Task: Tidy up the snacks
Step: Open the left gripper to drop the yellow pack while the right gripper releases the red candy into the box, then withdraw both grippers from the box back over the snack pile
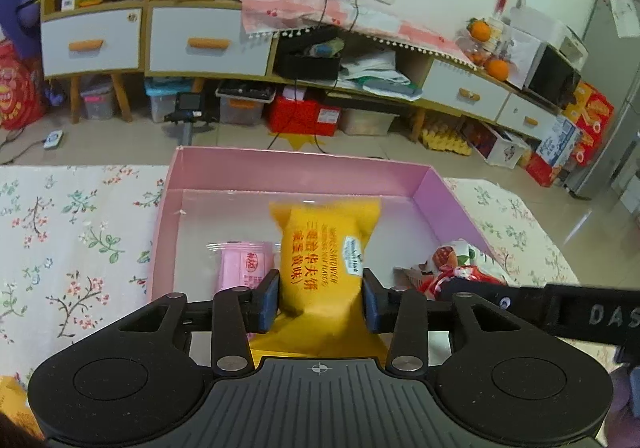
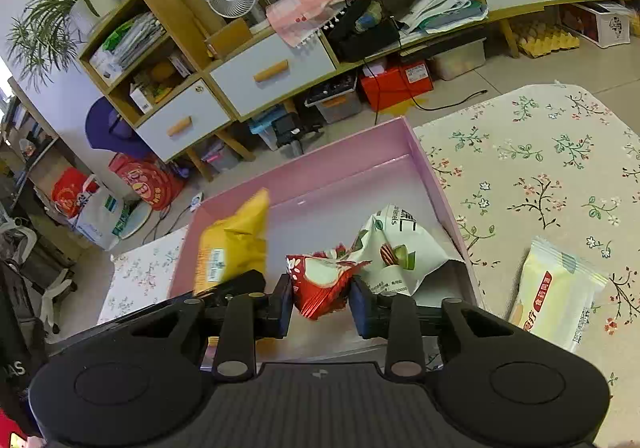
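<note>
A pink box (image 1: 444,203) (image 2: 424,151) lies open on the floral tablecloth. My left gripper (image 1: 320,300) is shut on a yellow snack packet (image 1: 326,248) and holds it upright over the box; the packet also shows in the right wrist view (image 2: 236,240). My right gripper (image 2: 320,304) is shut on a red snack packet (image 2: 320,284) over the box's near right part. A white-green snack bag (image 2: 400,248) (image 1: 472,252) lies in the box's right corner. A pink packet (image 1: 244,264) lies in the box at the left.
A pale yellow snack packet (image 2: 556,292) lies on the tablecloth (image 2: 540,167) right of the box. Another yellow packet's corner (image 1: 12,404) shows at the left edge. Cabinets, storage boxes and a fan stand behind the table across the floor.
</note>
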### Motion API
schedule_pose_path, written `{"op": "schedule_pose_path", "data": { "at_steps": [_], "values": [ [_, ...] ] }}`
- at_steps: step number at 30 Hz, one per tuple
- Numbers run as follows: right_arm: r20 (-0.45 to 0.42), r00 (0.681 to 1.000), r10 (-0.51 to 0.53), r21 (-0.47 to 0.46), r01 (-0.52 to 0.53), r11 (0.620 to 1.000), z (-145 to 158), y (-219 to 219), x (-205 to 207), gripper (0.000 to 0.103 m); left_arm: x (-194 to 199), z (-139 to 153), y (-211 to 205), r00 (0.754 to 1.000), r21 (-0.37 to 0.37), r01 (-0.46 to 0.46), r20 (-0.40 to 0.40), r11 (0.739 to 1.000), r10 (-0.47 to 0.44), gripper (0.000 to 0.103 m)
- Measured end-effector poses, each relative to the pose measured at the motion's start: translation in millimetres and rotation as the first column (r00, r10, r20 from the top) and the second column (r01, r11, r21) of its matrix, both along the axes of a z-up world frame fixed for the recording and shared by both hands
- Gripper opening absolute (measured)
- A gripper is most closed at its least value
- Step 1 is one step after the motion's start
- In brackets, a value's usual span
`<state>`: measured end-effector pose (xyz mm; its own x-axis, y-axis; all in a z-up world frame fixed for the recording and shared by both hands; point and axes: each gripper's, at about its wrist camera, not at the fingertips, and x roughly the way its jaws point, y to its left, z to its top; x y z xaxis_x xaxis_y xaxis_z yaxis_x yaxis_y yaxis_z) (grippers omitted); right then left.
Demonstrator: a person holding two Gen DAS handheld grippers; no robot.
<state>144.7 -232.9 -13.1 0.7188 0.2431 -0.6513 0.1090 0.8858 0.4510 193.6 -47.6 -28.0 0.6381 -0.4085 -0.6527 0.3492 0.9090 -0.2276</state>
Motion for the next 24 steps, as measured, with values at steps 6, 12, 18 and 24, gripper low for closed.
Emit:
{"op": "schedule_pose_path", "data": {
  "at_steps": [6, 12, 18, 24],
  "values": [
    [0.018, 1.0, -0.003, -0.021, 0.004, 1.0, 11.2, -4.4, -7.8, 0.032, -6.8, 8.6, 1.3, 1.0, 0.0, 0.004, 0.009, 1.0, -0.004, 0.069],
    [0.047, 0.999, -0.019, -0.02, 0.02, 1.0, 23.2, -12.6, -16.9, 0.046, -22.3, 19.2, 4.3, 1.0, 0.008, 0.004, 0.016, 1.0, -0.005, 0.079],
    [0.05, 0.999, 0.022, -0.091, -0.017, 0.996, 32.5, -9.4, -27.1, 0.058, -41.0, 31.3, 8.5, 1.0, 0.059, 0.016, 0.022, 0.998, -0.018, 0.085],
    [0.058, 0.994, 0.092, -0.163, -0.082, 0.983, 42.9, -4.1, -44.8, 0.069, -64.4, 45.2, 15.3, 0.999, 0.116, 0.022, 0.027, 0.993, -0.026, 0.092]
  ]
}}
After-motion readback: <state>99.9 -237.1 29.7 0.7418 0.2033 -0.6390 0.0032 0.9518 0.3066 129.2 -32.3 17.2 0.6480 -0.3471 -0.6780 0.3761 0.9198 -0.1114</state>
